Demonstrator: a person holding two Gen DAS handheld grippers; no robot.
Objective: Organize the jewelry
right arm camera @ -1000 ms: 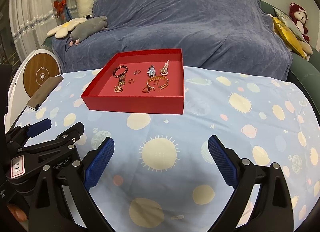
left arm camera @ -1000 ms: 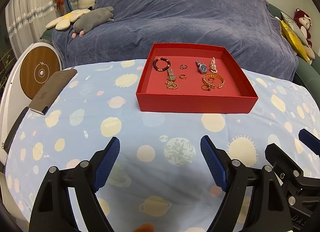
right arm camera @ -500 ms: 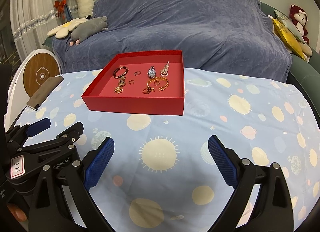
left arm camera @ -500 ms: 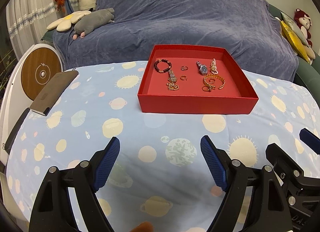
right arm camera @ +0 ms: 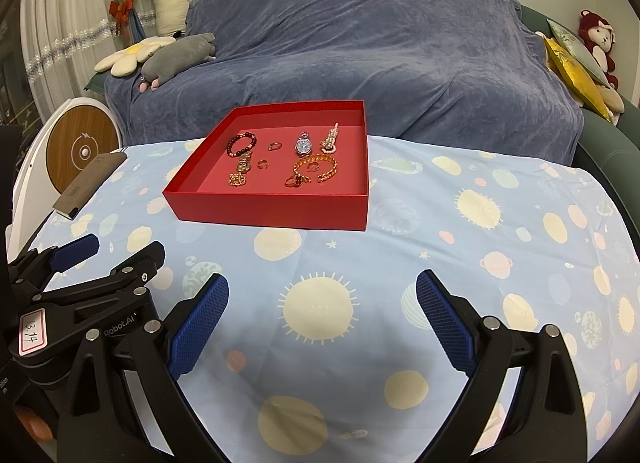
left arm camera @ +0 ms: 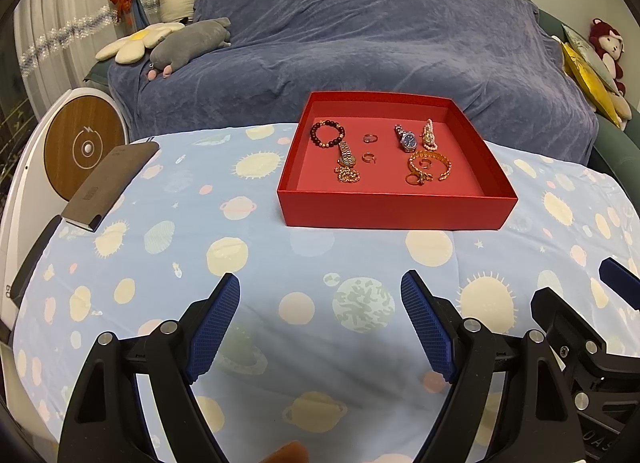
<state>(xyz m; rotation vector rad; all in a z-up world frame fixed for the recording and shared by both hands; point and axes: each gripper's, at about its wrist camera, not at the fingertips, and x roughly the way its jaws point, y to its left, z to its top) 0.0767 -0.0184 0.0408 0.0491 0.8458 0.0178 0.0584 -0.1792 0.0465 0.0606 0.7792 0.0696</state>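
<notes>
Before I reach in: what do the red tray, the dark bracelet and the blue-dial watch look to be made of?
Red tray: probably matte cardboard; thin straight walls, crisp folded corners, no gloss.
Dark bracelet: round beads, dark and glossy, perhaps stone or wood, with a few gold-toned spacers.
Blue-dial watch: silver-toned metal link band, shiny; the steel look is a guess at this size.

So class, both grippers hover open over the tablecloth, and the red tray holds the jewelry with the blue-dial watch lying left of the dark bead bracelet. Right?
Not quite. In the left wrist view the blue-dial watch lies right of the dark bead bracelet, not left. The rest holds.
</notes>
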